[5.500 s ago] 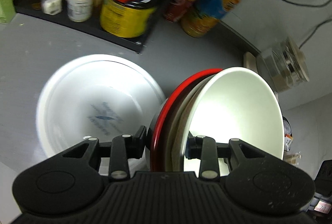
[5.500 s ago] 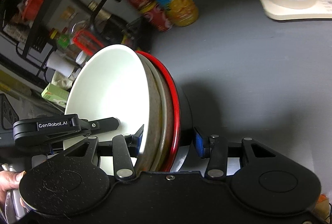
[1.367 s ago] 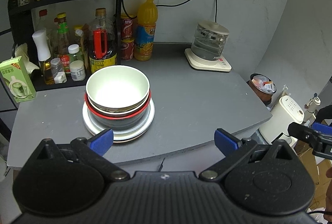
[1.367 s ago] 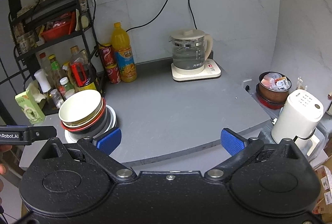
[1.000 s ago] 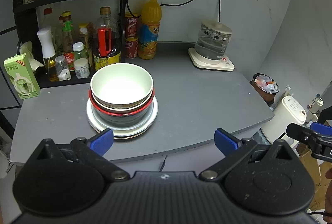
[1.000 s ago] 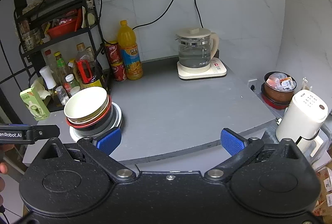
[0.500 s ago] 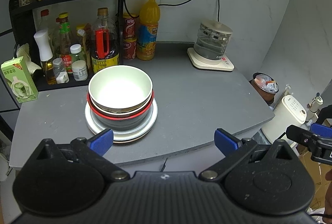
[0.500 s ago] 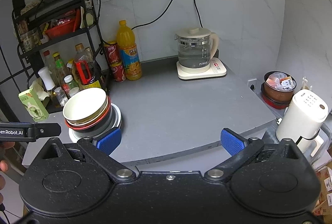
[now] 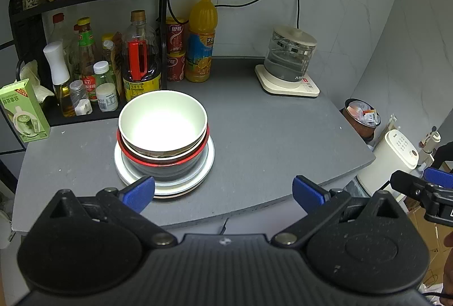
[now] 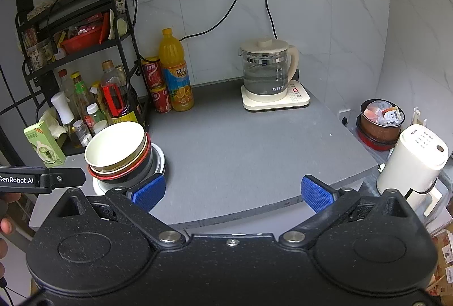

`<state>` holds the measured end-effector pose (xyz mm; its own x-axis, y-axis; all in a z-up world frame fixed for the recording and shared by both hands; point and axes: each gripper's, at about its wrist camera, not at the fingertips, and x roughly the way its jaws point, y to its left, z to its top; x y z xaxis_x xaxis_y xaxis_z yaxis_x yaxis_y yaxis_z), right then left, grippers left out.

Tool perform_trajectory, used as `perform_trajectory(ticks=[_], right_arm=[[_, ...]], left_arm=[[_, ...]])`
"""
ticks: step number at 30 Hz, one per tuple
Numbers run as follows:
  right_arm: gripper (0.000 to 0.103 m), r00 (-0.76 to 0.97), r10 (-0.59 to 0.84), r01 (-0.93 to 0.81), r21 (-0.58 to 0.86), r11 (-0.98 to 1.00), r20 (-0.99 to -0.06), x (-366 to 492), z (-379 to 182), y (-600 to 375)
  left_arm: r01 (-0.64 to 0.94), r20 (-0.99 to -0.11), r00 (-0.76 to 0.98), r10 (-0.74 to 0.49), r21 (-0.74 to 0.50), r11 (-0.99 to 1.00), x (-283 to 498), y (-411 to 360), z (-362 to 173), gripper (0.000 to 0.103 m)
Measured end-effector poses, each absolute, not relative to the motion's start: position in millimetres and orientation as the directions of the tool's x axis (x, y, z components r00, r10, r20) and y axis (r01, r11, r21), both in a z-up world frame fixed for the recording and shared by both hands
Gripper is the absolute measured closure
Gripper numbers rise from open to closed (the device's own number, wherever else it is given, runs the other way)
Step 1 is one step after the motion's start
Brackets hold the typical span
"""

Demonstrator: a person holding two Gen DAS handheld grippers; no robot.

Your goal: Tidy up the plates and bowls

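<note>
On the grey countertop (image 9: 269, 136), beside the bottle rack, white and red-rimmed glossy bowls (image 9: 162, 119) sit nested on stacked white plates (image 9: 208, 161). Probably ceramic: heavy, slippery, breakable; grip by the rims. Left gripper (image 9: 223, 190) and right gripper (image 10: 232, 188) hang back, jaws wide, empty.

An orange juice bottle (image 9: 201, 37) stands beside red cans (image 9: 176, 49); a glass kettle (image 9: 290, 55) sits well apart.
</note>
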<state>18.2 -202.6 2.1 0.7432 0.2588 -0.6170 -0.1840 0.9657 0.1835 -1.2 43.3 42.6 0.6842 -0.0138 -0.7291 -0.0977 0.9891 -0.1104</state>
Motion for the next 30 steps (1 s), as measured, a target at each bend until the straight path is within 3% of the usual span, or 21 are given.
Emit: perform_trajectory(ticks=[30], right_arm=[[0.0,0.739,0.257,-0.182,0.183,0.966,-0.623,20.4,0.6,-201.9]], left_arm=[[-0.1,-0.739,0.673,-0.014,-0.11,0.989,4.1,39.5,39.5,0.001]])
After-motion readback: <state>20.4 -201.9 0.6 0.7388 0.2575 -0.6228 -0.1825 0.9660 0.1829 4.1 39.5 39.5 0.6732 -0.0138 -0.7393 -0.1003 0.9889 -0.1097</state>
